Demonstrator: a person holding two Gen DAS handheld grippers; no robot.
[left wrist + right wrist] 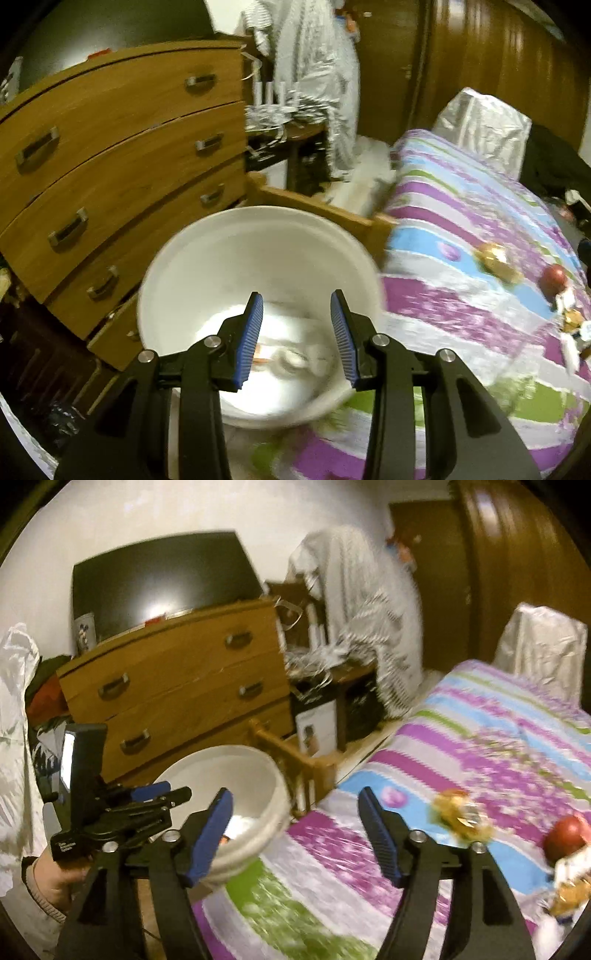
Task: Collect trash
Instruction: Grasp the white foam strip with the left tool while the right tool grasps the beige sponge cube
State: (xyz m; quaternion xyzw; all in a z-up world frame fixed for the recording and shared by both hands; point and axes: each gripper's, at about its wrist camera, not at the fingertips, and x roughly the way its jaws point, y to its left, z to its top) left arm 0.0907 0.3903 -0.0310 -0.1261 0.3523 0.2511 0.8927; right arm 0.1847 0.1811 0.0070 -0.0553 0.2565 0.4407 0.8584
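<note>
A white bucket (207, 266) stands beside the bed, with crumpled wrappers (291, 360) at its bottom. My left gripper (297, 338) is open and empty, right above the bucket's mouth. In the right wrist view the bucket (273, 797) is at lower left and the left gripper (162, 795) hovers at its near rim. My right gripper (295, 834) is open and empty above the striped bedspread (480, 746). On the bed lie a gold wrapper (460, 818), a red round object (567, 836) and more wrappers (569, 890). The gold wrapper (496, 262) and the red object (552, 280) also show in the left wrist view.
A wooden chest of drawers (122, 166) stands left behind the bucket, a dark screen (159, 583) on top. A wooden bed frame (295, 760) rises between bucket and bed. Cluttered shelf and hanging cloth (362, 627) at the back. A silver-covered object (480, 125) at the bed's far side.
</note>
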